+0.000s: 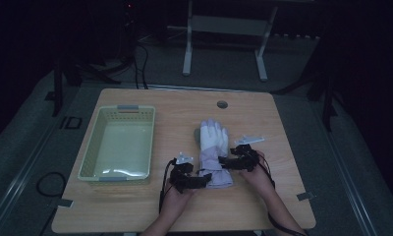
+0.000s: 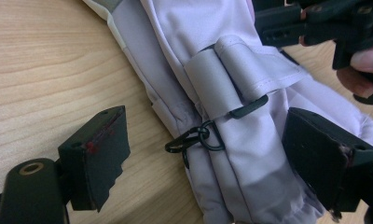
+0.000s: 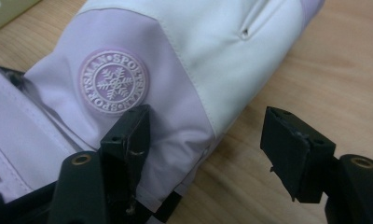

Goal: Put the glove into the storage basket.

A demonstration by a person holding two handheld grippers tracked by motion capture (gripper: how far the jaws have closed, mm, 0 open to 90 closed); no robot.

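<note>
A white and lilac ski glove [image 1: 213, 142] lies flat in the middle of the wooden table [image 1: 263, 196], cuff toward me. My left gripper [image 1: 200, 179] is open at the cuff's left edge. In the left gripper view its jaws straddle the cuff [image 2: 250, 177], one over bare wood and one past the far side, with a grey strap [image 2: 222, 79] and a black clip [image 2: 194, 140] between them. My right gripper [image 1: 229, 162] is open at the glove's right edge. One of its jaws lies over the lilac fabric below a round snowflake badge [image 3: 113, 81], the other above the wood.
An empty pale green basket [image 1: 118, 142] stands at the left of the table. Two small white plastic pieces lie beside the glove, one on the left [image 1: 184, 157] and one on the right [image 1: 249, 140]. A cable hole [image 1: 222, 104] sits near the far edge.
</note>
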